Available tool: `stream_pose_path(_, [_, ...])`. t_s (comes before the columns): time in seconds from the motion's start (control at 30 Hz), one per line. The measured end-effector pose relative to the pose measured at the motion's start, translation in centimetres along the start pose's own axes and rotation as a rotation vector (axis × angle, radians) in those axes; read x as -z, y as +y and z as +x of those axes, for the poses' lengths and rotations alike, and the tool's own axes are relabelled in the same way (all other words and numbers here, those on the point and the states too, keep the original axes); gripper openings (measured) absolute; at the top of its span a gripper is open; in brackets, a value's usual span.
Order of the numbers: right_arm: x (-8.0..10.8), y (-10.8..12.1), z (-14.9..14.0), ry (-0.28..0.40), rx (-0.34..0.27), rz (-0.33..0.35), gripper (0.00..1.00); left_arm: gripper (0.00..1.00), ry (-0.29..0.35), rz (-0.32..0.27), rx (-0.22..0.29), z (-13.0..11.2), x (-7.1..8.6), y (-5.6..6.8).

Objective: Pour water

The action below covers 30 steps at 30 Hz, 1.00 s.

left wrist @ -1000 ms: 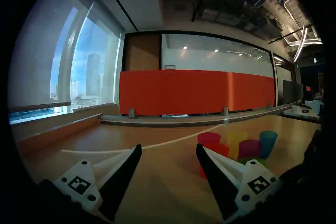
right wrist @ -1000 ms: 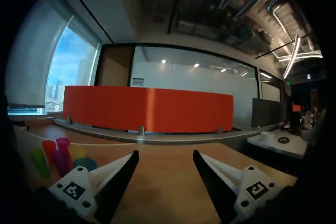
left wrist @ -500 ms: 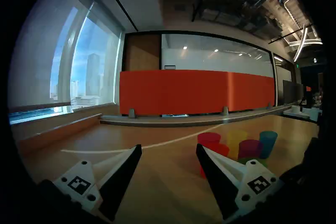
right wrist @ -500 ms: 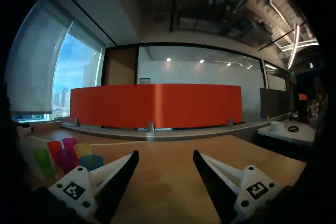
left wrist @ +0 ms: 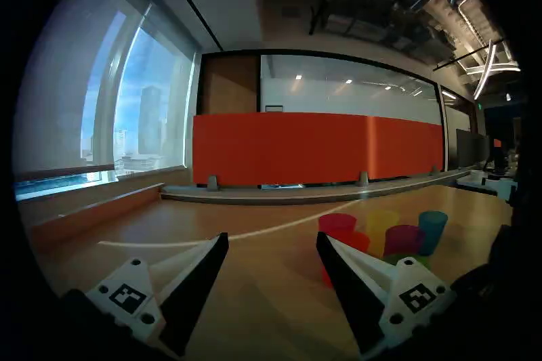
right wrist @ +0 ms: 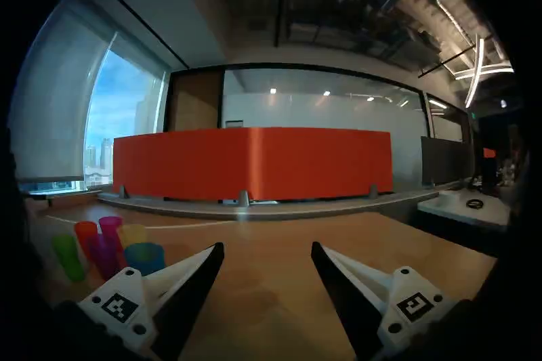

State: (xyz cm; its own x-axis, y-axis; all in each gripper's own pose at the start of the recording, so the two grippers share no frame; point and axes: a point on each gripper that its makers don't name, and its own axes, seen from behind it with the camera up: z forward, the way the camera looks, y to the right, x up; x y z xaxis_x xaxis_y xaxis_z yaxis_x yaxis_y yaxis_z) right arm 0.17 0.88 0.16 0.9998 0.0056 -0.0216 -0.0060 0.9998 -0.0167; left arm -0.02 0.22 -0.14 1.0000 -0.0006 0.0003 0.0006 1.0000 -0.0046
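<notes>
Coloured cups (left wrist: 400,234) cluster lower right in my left gripper view, partly behind the left gripper (left wrist: 271,238), spread wide and empty; right gripper view puts them lower left, right gripper (right wrist: 266,247) equally wide, holding nothing.

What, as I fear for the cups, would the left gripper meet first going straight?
Probably nothing near: bare table runs from the left gripper to the orange partition. The red cup stands just right of that line.

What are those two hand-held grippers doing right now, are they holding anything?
Left hand-held gripper: open, holding nothing.
Right hand-held gripper: open, holding nothing.
</notes>
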Motion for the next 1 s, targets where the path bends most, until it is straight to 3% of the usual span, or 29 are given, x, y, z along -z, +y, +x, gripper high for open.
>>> stream_pose_path(1.0, [0.01,-0.38,-0.42,-0.022,0.007,0.001,1.00,0.96,0.000,0.000,0.000,0.01,-0.06,-0.02])
